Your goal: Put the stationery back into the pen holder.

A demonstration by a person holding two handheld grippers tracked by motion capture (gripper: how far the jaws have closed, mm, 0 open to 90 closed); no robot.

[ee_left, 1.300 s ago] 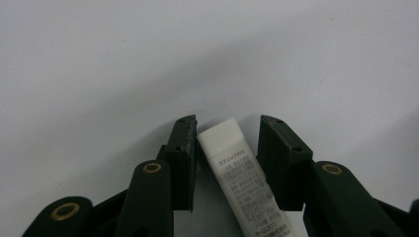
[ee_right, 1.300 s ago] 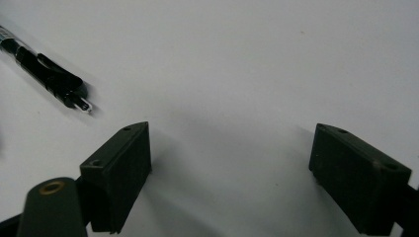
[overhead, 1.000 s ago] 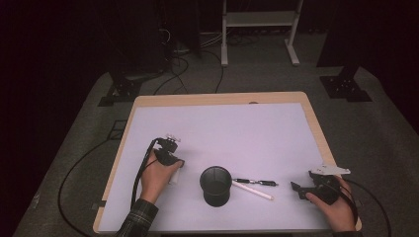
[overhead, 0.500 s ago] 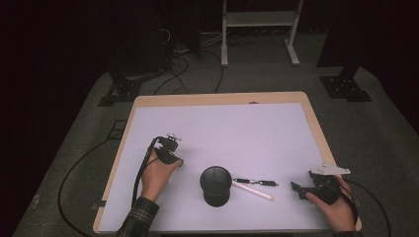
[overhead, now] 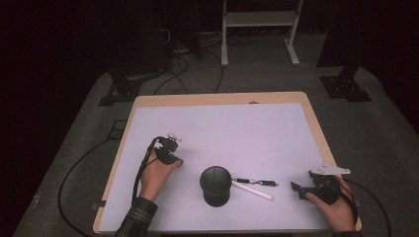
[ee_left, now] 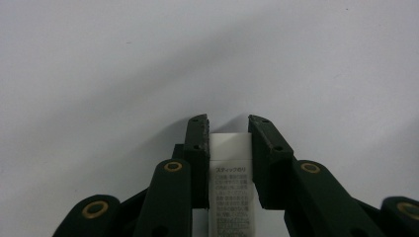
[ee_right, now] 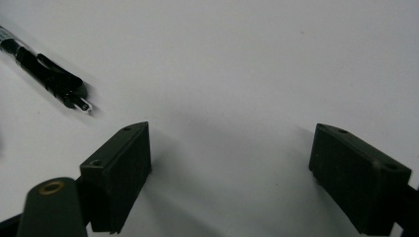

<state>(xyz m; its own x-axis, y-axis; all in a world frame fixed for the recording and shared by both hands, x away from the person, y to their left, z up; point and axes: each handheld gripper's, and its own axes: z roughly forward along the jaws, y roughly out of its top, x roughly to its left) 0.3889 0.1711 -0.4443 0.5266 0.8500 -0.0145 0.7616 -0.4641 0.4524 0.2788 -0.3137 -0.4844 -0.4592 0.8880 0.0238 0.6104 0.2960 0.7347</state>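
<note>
Now your left gripper (ee_left: 228,129) clenched on glue stick (ee_left: 230,187), white label between pads, low over table (overhead: 257,123) near left edge. Jaws just closed on it. Step, as I judge: grasp done, carry to cup (overhead: 215,185) near front edge is next. Lift straight first, then move right, drop upright in cup. Your right gripper (ee_right: 230,173) released, jaws wide, empty, near front right corner; black pen (ee_right: 47,74) lies close.

Left gripper (ee_left: 228,129) jaws clamped; right gripper (ee_right: 232,148) jaws spread wide.
</note>
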